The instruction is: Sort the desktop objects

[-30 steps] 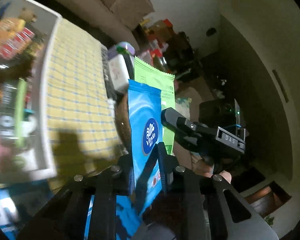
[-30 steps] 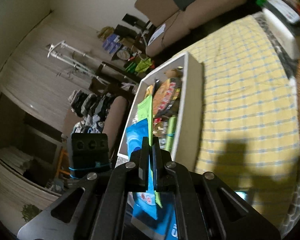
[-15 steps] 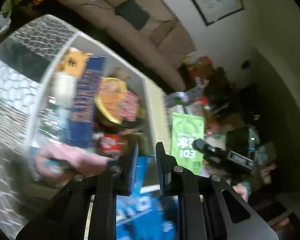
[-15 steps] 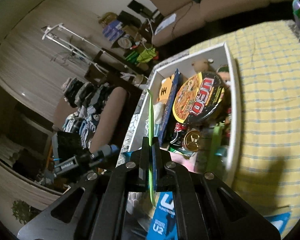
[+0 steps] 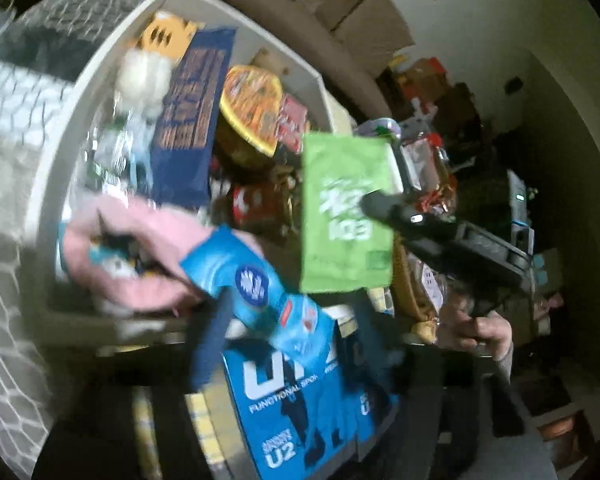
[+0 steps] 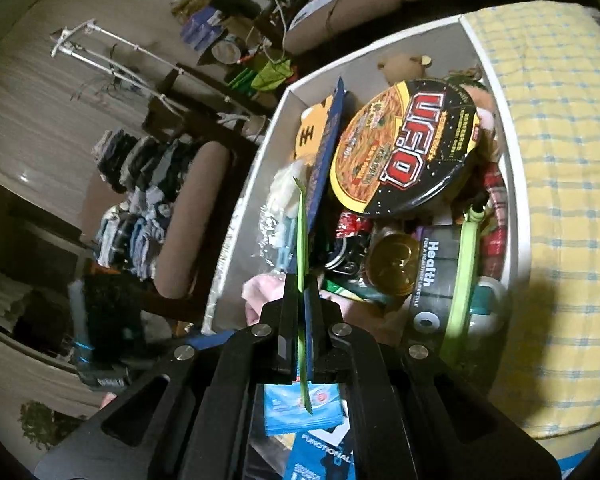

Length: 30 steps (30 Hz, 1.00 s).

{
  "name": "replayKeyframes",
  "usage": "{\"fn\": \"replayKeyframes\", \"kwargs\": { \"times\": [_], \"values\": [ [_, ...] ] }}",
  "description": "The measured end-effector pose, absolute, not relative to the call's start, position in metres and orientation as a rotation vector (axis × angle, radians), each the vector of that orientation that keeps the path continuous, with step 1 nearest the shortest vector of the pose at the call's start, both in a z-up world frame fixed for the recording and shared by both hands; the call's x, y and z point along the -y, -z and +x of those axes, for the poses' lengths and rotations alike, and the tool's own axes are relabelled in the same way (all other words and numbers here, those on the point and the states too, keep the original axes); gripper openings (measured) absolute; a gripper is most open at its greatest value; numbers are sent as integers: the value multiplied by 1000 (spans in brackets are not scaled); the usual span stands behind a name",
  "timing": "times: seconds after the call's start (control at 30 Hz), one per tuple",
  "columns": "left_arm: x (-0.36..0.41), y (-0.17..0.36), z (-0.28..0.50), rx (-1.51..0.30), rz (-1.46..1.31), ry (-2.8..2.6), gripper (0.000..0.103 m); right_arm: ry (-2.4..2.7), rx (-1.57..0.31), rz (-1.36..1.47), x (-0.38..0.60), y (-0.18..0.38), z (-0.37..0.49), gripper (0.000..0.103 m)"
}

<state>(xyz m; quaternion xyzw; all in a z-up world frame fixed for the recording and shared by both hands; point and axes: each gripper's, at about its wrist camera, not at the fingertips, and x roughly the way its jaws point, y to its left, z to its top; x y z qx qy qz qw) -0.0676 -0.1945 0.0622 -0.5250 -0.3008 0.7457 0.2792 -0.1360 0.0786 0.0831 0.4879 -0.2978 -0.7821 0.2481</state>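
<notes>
I'm hanging over the white bin [image 6: 518,208] now, so I'm trying to keep drops low and aimed at gaps beside the noodle bowl [image 6: 404,148]; right gripper [image 6: 300,344] is pinching the green packet [image 5: 346,212] tight; left jaws have just been opening, and the blue tissue pack [image 5: 256,292] is dropping free at the bin's near edge.

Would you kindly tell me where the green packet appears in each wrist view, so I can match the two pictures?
Left wrist: the green packet shows face-on, right of centre, pinched by the right gripper.
Right wrist: the green packet is edge-on, a thin strip rising between the closed fingers at centre.
Shared landmark: the noodle bowl in the white box.
</notes>
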Motion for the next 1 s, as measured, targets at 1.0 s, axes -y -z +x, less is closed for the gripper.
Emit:
{"fn": "replayKeyframes", "kwargs": {
  "times": [1.0],
  "values": [
    [183, -66, -90, 680, -1506, -2168, 68, 2253, 397, 1477, -27, -67, -145, 26]
  ]
}}
